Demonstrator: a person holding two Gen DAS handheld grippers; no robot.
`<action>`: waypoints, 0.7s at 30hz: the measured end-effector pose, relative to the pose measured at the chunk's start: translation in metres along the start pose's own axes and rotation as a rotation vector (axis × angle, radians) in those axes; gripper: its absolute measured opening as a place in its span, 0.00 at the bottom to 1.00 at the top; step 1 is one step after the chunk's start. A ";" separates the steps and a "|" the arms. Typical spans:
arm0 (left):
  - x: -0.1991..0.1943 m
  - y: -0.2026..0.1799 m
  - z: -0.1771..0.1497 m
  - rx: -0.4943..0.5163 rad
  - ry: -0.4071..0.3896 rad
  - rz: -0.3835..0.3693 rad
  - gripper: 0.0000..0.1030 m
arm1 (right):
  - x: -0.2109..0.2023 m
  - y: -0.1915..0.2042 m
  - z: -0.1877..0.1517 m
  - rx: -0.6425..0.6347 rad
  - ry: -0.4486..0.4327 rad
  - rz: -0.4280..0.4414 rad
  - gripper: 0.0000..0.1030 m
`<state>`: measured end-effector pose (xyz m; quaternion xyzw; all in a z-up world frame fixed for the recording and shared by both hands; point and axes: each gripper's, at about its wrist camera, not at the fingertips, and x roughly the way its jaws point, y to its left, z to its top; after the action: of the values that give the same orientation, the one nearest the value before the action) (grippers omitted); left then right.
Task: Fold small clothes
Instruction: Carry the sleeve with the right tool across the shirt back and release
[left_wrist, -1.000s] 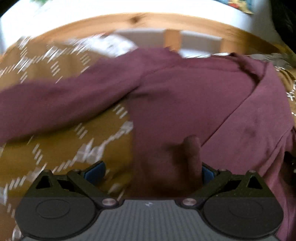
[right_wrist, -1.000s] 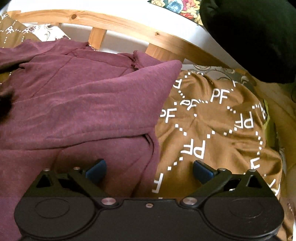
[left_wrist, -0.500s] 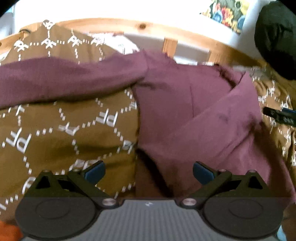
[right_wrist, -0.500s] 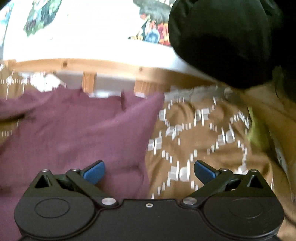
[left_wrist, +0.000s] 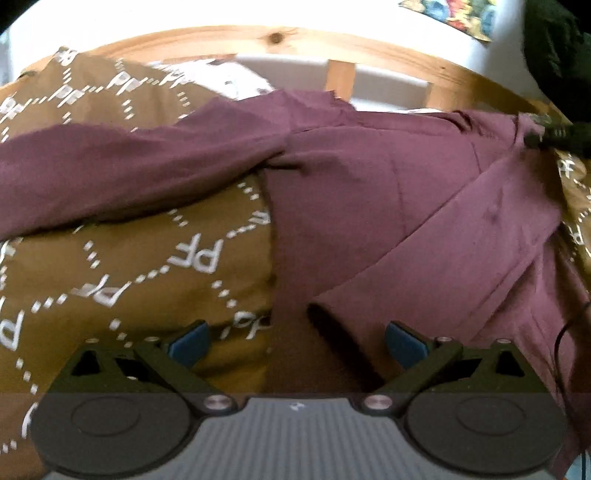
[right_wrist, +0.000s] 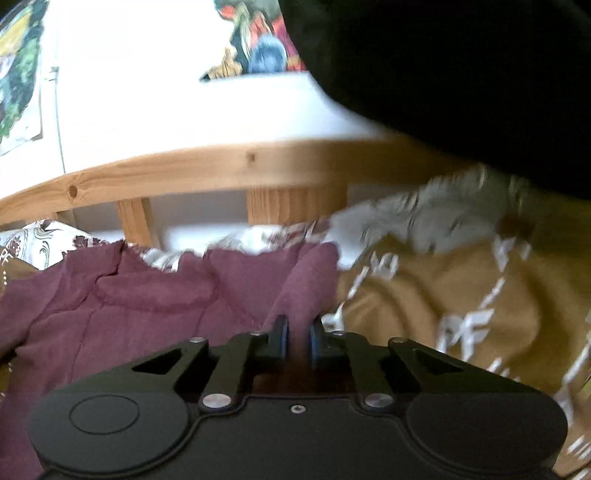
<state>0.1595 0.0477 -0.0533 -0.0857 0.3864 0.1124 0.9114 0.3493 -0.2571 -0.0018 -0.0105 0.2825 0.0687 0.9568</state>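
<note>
A maroon long-sleeved shirt (left_wrist: 369, 206) lies on a brown bedspread (left_wrist: 147, 280) printed with white letters. One sleeve (left_wrist: 110, 177) stretches left. The other sleeve is folded across the body, and its cuff (left_wrist: 332, 317) lies between the blue pads of my left gripper (left_wrist: 295, 343), which is open and touches no cloth. The jaws of my right gripper (right_wrist: 297, 336) are closing, and its pads pinch a ridge of the shirt (right_wrist: 310, 277) at the far right shoulder. In the left wrist view, the right gripper (left_wrist: 535, 138) shows at that same corner.
A wooden slatted headboard (right_wrist: 221, 173) runs behind the shirt, in front of a white wall with colourful posters (right_wrist: 258, 44). A white patterned pillow (right_wrist: 48, 236) lies under it. A big black mass (right_wrist: 461, 74) fills the upper right. A thin dark cable (left_wrist: 565, 332) hangs at the right.
My right gripper travelled up the bed to the shirt's far shoulder and went from wide open to closed on the cloth. The cloth bunched at my left gripper now lies flat between its open pads.
</note>
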 end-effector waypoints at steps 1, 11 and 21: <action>0.003 -0.006 0.002 0.032 0.007 -0.002 0.99 | -0.005 -0.005 0.006 -0.015 -0.021 -0.011 0.09; 0.008 -0.029 -0.002 0.126 0.020 0.006 0.99 | 0.003 -0.056 0.009 0.055 -0.008 -0.081 0.16; 0.008 -0.028 0.002 0.095 -0.005 -0.020 0.99 | -0.058 -0.046 -0.035 0.085 0.036 0.025 0.63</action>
<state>0.1734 0.0226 -0.0556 -0.0459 0.3882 0.0847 0.9165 0.2892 -0.3120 -0.0004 0.0326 0.3023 0.0684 0.9502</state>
